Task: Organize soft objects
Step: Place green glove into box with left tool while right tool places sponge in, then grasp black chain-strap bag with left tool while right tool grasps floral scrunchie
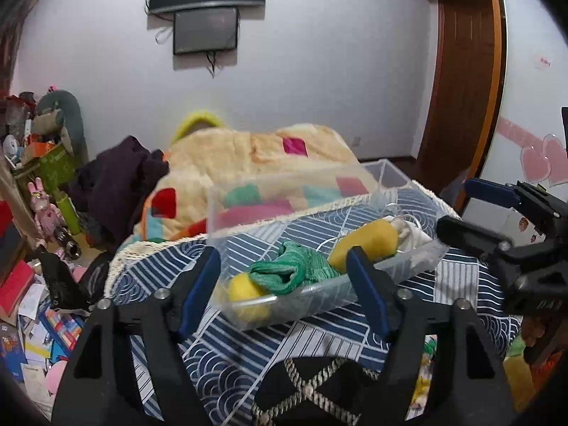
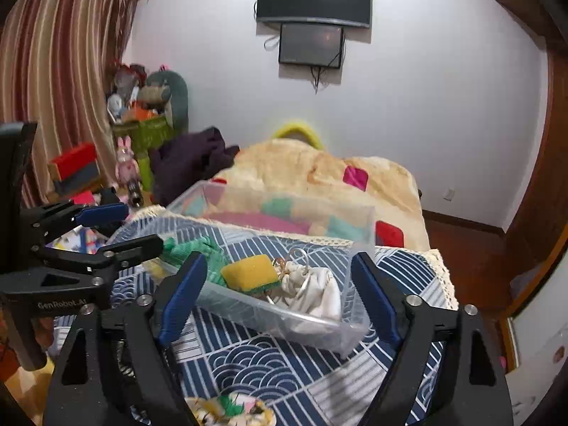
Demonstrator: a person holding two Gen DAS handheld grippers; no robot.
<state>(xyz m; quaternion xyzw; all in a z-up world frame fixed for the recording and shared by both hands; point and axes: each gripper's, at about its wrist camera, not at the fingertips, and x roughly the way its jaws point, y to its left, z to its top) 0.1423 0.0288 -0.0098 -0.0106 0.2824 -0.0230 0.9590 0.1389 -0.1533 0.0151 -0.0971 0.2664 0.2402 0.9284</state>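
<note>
A clear plastic bin sits on a blue-and-white patterned cloth. It holds a green knitted cloth, a yellow sponge, a second yellow piece and a white pouch. My left gripper is open and empty in front of the bin's near wall. My right gripper is open and empty, its fingers either side of the bin's end. Each gripper also shows in the other view: the right gripper, the left gripper.
A cream blanket with coloured squares lies behind the bin. A dark purple garment lies to its left. Toys and boxes clutter the left floor. A black patterned fabric and a small patterned item lie near me.
</note>
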